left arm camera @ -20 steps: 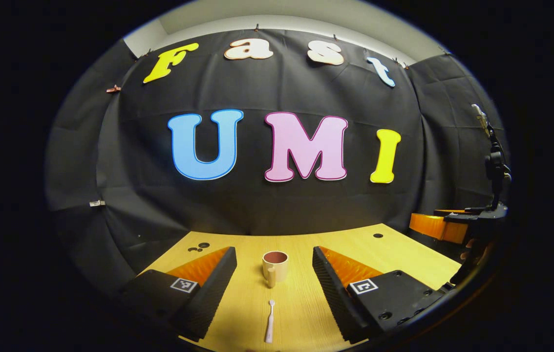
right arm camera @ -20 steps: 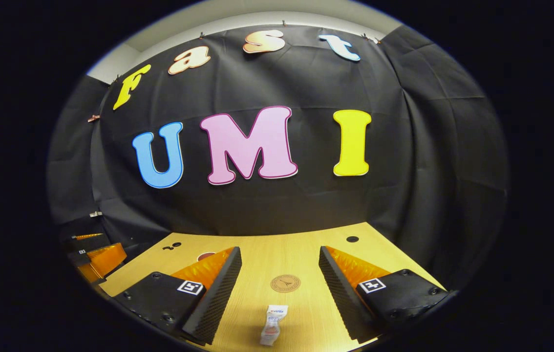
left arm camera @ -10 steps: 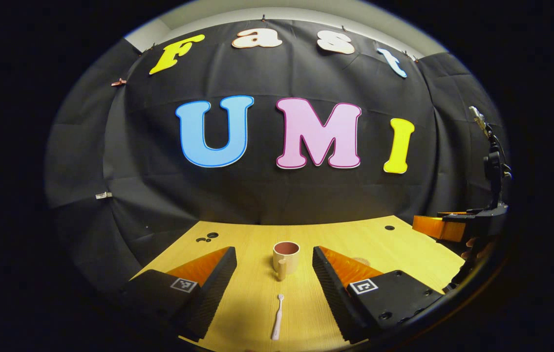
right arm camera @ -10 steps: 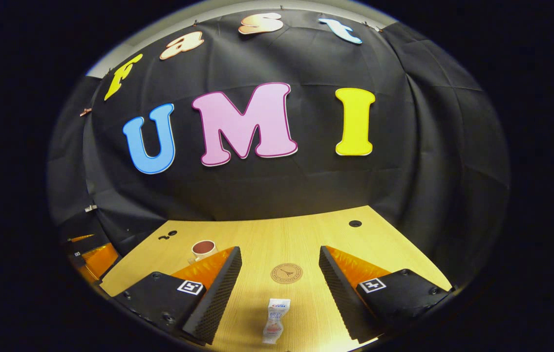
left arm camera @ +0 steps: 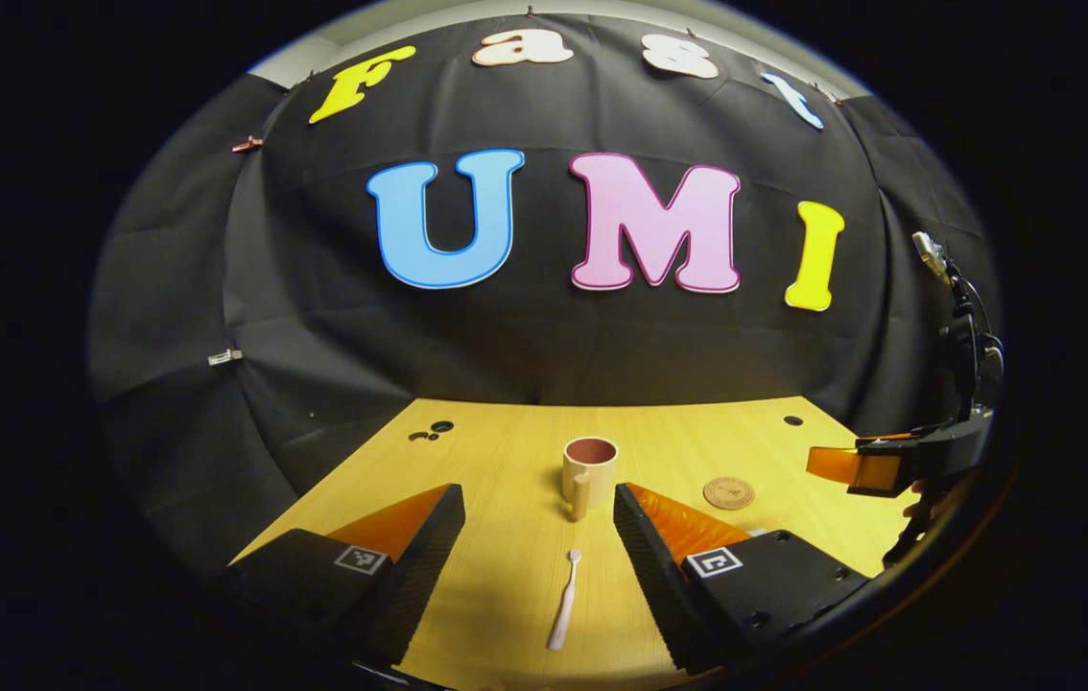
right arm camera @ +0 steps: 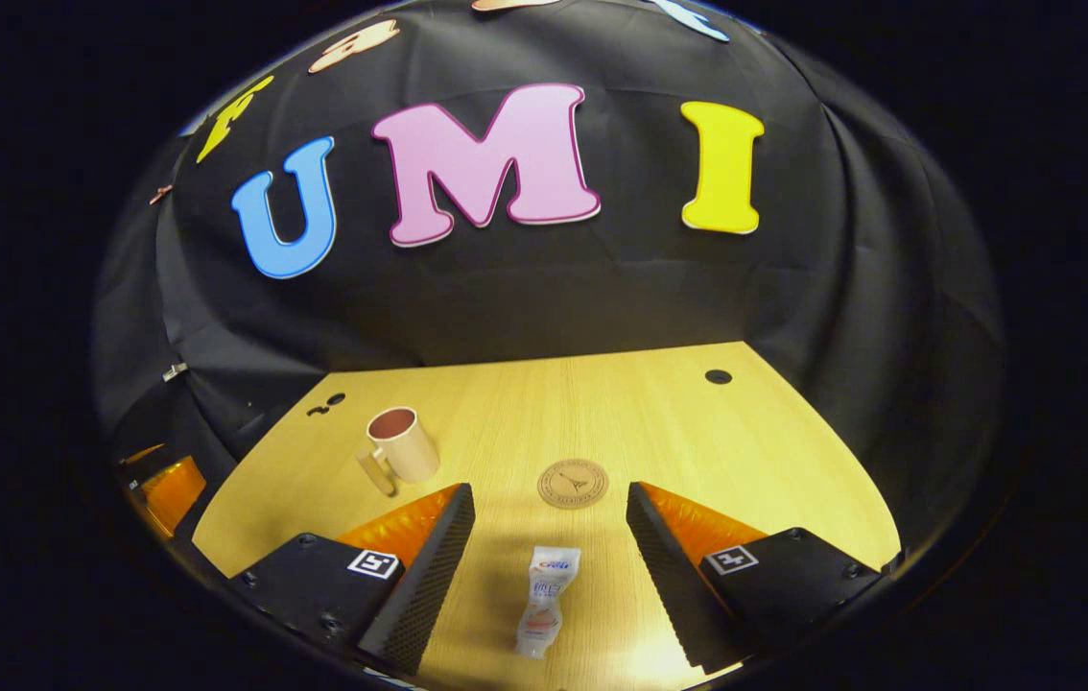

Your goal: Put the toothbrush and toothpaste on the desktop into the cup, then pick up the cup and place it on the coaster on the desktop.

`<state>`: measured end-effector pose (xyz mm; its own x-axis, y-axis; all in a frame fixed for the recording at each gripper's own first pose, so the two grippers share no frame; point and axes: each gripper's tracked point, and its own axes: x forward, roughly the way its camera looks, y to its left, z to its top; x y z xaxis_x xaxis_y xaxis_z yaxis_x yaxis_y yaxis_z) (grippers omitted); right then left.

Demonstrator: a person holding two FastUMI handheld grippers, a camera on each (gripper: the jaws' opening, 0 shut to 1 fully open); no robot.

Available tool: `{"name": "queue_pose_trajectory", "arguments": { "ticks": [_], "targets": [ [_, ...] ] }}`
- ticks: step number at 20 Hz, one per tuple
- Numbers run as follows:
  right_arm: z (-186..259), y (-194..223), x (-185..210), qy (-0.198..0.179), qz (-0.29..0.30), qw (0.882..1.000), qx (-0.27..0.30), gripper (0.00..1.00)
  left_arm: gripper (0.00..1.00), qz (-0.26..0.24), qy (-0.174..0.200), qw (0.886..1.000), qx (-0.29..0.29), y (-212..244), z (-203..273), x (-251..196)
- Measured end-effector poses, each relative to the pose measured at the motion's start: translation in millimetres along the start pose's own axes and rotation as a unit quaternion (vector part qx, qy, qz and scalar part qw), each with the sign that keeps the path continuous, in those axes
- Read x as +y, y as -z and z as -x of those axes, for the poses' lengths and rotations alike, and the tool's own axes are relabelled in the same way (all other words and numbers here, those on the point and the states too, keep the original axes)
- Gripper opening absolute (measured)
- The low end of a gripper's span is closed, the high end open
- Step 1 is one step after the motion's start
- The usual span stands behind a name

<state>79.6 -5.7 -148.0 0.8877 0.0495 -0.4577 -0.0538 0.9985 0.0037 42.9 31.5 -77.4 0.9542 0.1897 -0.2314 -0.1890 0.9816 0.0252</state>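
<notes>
On the wooden desktop (right arm camera: 678, 422) there are one beige ceramic cup (right arm camera: 402, 443), one round cork coaster (right arm camera: 573, 483), one white toothpaste tube (right arm camera: 546, 600) and one pale pink toothbrush (left arm camera: 564, 612).

Table and backdrop – the booth's fixed parts

A pale wooden table (left arm camera: 506, 461) with a fine straight grain runs back to a black cloth (left arm camera: 544, 355) that hangs behind it and wraps round both sides, creased and folded at the corners. Near the table's far right corner there is one round dark hole (left arm camera: 793, 420); near the far left corner sits a small cluster of holes (left arm camera: 431, 431) – in the right gripper view the same single hole (right arm camera: 718, 376) and cluster (right arm camera: 325, 404) lie at the back of the tabletop (right arm camera: 678, 422). A copper clip (left arm camera: 247, 145) pins the cloth high on the left, and a small white clip (left arm camera: 224, 357) sits lower down on the same side.
</notes>
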Motion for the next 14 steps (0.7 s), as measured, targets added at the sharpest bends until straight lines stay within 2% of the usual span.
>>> {"name": "queue_pose_trajectory", "arguments": {
  "ticks": [6,14],
  "targets": [
    [-20.1,53.6,7.4,-0.014,0.007,0.997,0.078,0.99,0.97,0.002,-0.023,0.999,0.041,24.8,2.4,8.2],
    [-44.8,121.1,11.2,-0.021,0.035,0.984,0.171,0.99,0.96,-0.005,-0.048,0.995,0.083,55.0,12.4,15.7]
  ]
}}
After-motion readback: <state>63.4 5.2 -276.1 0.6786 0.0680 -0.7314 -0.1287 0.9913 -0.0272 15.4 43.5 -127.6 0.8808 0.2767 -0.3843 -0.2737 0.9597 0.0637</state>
